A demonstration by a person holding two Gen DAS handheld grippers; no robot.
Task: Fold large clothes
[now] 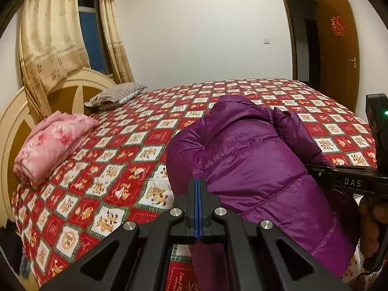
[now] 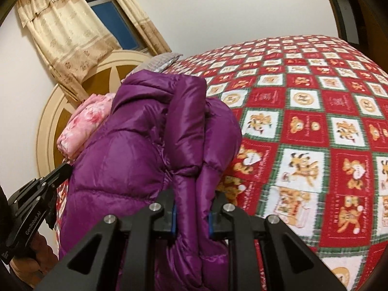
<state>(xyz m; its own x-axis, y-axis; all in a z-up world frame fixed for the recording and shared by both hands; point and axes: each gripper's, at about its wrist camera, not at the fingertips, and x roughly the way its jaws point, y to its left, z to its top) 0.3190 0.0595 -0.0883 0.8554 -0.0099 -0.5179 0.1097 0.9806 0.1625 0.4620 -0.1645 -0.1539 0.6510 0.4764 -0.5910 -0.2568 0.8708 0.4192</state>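
- Purple puffer jacket [image 1: 254, 160] is bundled above the red patterned bedspread [image 1: 116, 169] in the left wrist view; left gripper [image 1: 198, 181] has its pads pressed together on the jacket's edge; folded pink blanket [image 1: 53, 143] at 9 o'clock, grey pillow [image 1: 116, 95] at 11
- Right wrist view: right gripper [image 2: 192, 208] clamps a thick fold of the jacket; pink blanket peeks out at 9 o'clock, curtain [image 2: 70, 38] at 11
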